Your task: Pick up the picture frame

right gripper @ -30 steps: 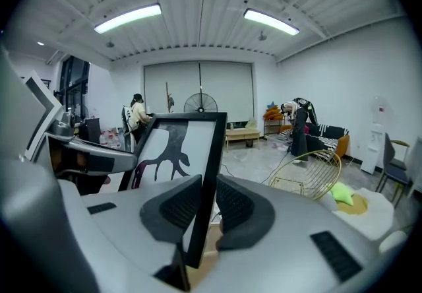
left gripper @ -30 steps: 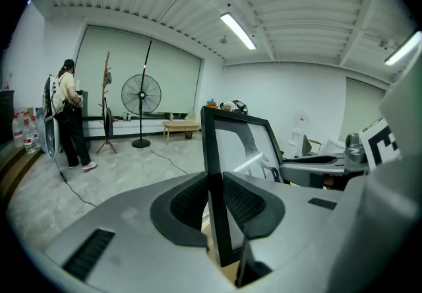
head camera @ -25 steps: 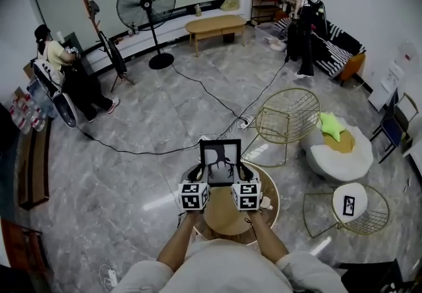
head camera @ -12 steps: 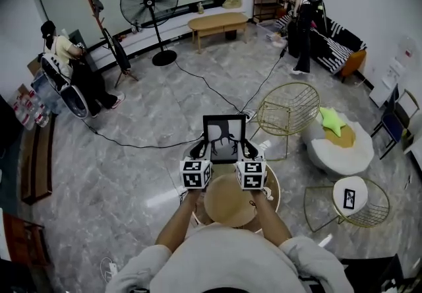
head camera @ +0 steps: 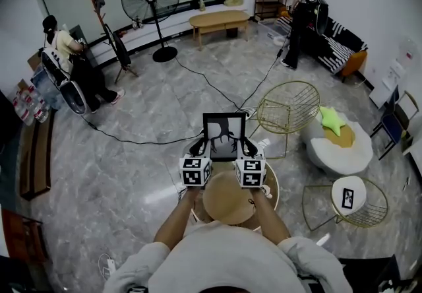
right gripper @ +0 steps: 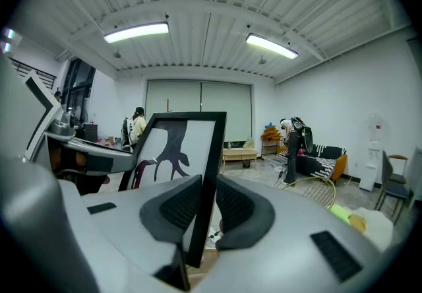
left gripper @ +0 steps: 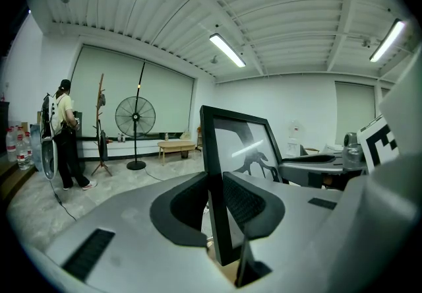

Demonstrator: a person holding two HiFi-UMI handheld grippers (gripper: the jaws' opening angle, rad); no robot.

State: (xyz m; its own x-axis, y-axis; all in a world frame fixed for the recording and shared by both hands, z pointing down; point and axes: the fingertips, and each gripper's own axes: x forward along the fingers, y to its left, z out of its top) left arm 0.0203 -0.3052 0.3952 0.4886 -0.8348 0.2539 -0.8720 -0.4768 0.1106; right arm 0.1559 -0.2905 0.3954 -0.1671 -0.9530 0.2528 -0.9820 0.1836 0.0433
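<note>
The picture frame (head camera: 223,136) stood upright between the two claws, clear of the round wooden table (head camera: 224,209) and out over its far edge, its print facing the person. The left gripper (head camera: 200,150) was clamped on the frame's left side bar and the right gripper (head camera: 248,148) on its right side bar. Each pair of ribbed pads pressed the front and back of the black moulding, low on that bar. The frame's long axis ran straight up, so most of its height rose above both grips. Neither hand was nearer than the other, as the frame spanned the gap between them. Any further carry looked to depend on both hands keeping the same spacing and level.
</note>
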